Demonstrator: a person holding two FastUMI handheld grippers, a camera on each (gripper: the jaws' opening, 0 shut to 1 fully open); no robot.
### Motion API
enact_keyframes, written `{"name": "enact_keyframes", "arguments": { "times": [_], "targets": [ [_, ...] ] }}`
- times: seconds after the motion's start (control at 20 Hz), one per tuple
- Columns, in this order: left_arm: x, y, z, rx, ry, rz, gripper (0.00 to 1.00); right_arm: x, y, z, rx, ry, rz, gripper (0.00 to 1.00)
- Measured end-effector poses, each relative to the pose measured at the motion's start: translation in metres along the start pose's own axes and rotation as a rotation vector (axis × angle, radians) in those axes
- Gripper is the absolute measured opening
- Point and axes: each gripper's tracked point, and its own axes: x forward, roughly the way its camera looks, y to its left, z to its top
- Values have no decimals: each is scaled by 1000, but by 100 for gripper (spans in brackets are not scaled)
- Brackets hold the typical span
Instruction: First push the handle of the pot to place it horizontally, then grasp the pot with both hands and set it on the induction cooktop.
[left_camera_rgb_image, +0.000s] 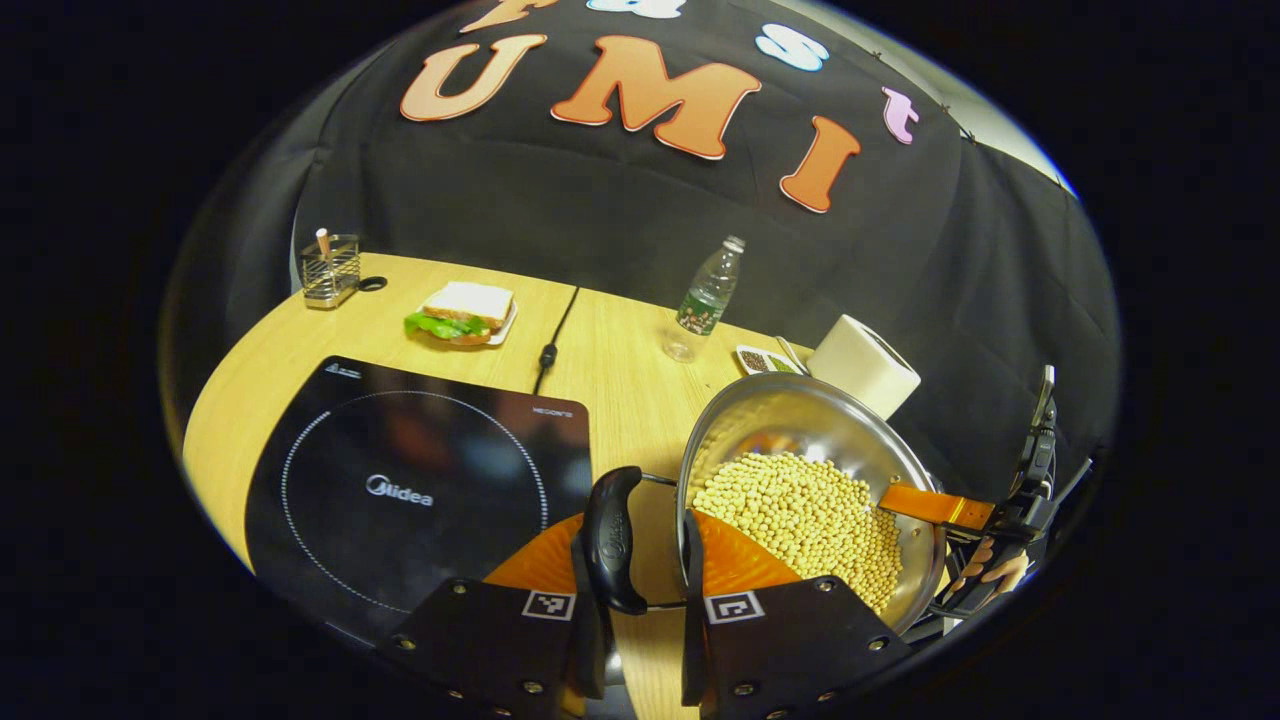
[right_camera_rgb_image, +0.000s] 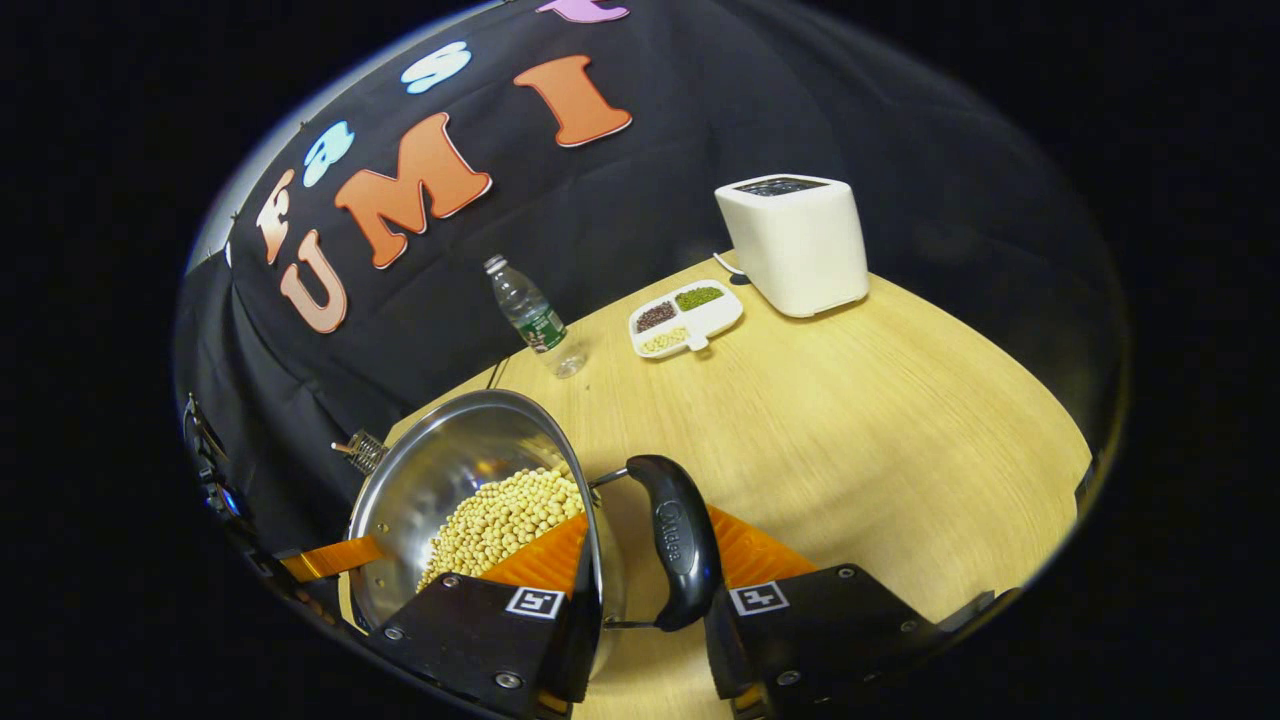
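Observation:
A steel pot (left_camera_rgb_image: 800, 420) holding soybeans (left_camera_rgb_image: 800, 515) sits just right of the black induction cooktop (left_camera_rgb_image: 400, 470). My left gripper (left_camera_rgb_image: 640, 535) is shut on the pot: one finger lies outside its black side handle (left_camera_rgb_image: 612, 540), the other inside the rim. My right gripper (right_camera_rgb_image: 650, 535) holds the opposite black handle (right_camera_rgb_image: 675, 540) the same way, one finger inside the pot (right_camera_rgb_image: 450, 460). Across the beans, the right gripper's finger (left_camera_rgb_image: 930, 505) reaches over the far rim. I cannot tell whether the pot rests on the table.
On the wooden table (right_camera_rgb_image: 880, 420) stand a water bottle (left_camera_rgb_image: 705, 300), a white toaster (right_camera_rgb_image: 795, 243) and a divided dish of beans (right_camera_rgb_image: 685, 315). A sandwich on a plate (left_camera_rgb_image: 465, 312), a wire holder (left_camera_rgb_image: 330, 268) and the cooktop's cord (left_camera_rgb_image: 550, 345) lie behind the cooktop.

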Motion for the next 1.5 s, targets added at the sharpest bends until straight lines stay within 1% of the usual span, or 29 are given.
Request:
{"name": "enact_keyframes", "arguments": {
  "times": [0.2, 0.4, 0.45, 0.5, 0.85, 0.9, 0.95, 1.15, 1.35, 1.5],
  "targets": [
    [-23, 33, 11, -28, -21, 17, 32, -3, 38, -5, -19, 6, 27, 46],
    [-49, 76, 16, -63, -47, 53, 32, -3, 83, -23, -41, 33, 61, 46],
    [-56, 88, 18, -70, -61, 63, 32, -2, 95, -28, -47, 41, 71, 41],
    [-62, 100, 18, -79, -65, 73, 31, 0, 106, -32, -53, 49, 81, 46],
    [-94, 180, 22, -124, -78, 135, 31, 17, 176, -66, -82, 107, 128, 46],
    [-96, 191, 21, -131, -69, 142, 31, 23, 184, -71, -81, 117, 130, 41],
    [-96, 202, 20, -134, -60, 149, 31, 27, 191, -78, -80, 129, 131, 46],
    [-92, 236, 25, -149, -33, 164, 31, 39, 215, -100, -70, 178, 128, 46],
    [-85, 256, 44, -135, -37, 151, 31, 52, 234, -101, -47, 174, 121, 46],
    [-76, 265, 43, -123, -22, 132, 31, 56, 239, -103, -40, 176, 104, 46]
  ]
}}
